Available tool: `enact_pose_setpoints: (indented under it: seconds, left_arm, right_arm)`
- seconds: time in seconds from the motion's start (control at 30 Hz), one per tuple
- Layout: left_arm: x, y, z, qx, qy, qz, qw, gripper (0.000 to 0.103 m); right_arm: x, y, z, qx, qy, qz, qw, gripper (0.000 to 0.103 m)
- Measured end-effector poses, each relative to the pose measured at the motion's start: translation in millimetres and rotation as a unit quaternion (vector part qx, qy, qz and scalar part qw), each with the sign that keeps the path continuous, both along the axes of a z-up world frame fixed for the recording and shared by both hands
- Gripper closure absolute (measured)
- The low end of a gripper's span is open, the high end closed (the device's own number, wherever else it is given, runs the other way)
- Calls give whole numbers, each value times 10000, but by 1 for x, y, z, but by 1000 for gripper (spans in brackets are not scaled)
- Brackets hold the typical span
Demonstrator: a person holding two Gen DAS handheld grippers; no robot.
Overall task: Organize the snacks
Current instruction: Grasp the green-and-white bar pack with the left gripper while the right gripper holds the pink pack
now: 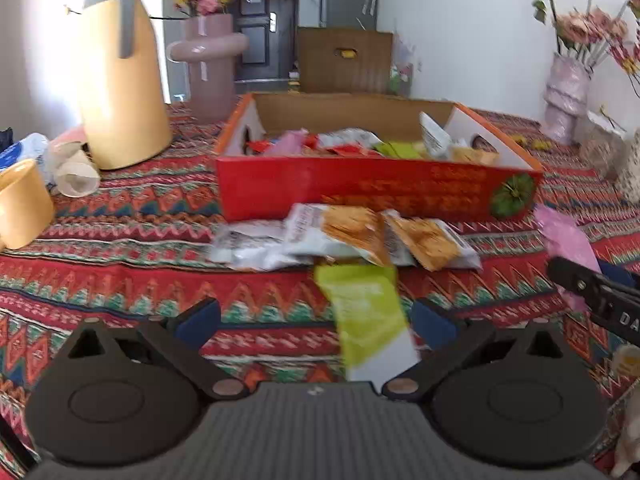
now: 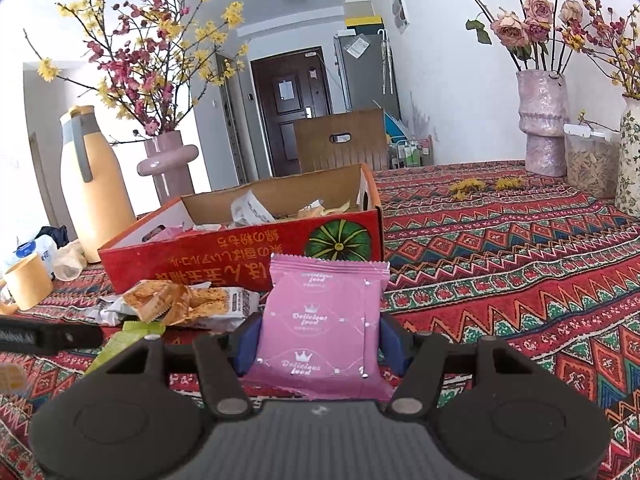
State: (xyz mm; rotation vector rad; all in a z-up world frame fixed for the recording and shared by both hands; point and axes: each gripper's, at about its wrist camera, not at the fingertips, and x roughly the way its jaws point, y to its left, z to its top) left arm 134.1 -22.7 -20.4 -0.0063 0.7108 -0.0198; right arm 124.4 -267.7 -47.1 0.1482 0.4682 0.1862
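A red cardboard box (image 1: 360, 192) holding several snack packets stands mid-table. In front of it lie orange-and-white snack packets (image 1: 360, 236). A green-and-white packet (image 1: 368, 320) rests on the cloth between the wide-apart fingers of my left gripper (image 1: 316, 322), close to the right finger (image 1: 434, 324); the pads do not press it. My right gripper (image 2: 320, 340) is shut on a pink packet (image 2: 324, 320), held upright just before the box (image 2: 240, 256). From the left wrist view the right gripper's finger (image 1: 592, 288) and the pink packet (image 1: 564, 236) show at the right edge.
A yellow jug (image 1: 120, 92), a pink vase (image 1: 208, 64), a yellow cup (image 1: 22, 204) and crumpled paper cups (image 1: 76, 172) stand left of the box. Flower vases (image 2: 542, 124) and a clear jar (image 2: 588, 160) line the far right. A patterned tablecloth (image 2: 520, 264) covers the table.
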Motion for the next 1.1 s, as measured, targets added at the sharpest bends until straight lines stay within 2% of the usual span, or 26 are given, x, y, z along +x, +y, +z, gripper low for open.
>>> enact_pose_setpoints:
  seconds: [0.2,0.4,0.5,0.6,0.67,0.7,0.77,1.1]
  left_arm:
    - [1,-23,-9,130,201,-92,9997,1]
    - [4,-31,-21,227,458,61,9987,12]
    - [5,-28,-23,138,475,140,9987,15]
    - [3,-26,-22,84,435,200,9988,27]
    - [2,-24,-20,44,412,235,9989,42]
    - [2,-22,-19,-7,392,224,9990,46]
    - [0,-20,-18,-25,335,207,9992,63]
    - [-11,-10,-11,-206,217,137,9995,64]
  right_arm:
    - [-3,-1,1,39,-72,48,10000,43]
    - [-6,-2,1,49,-165,92,9998,43]
    - [-6,-2,1,50,-181,95,9998,43]
    - [-6,-2,1,37,-183,72,9998,43]
    - [-7,-1,1,29,-179,52,9998,43]
    - [-7,-1,1,26,-176,49,9998,43]
    - [-6,-1,1,15,-177,38,9998,43]
    - [-10,0,2,-22,-294,-29,9996,43]
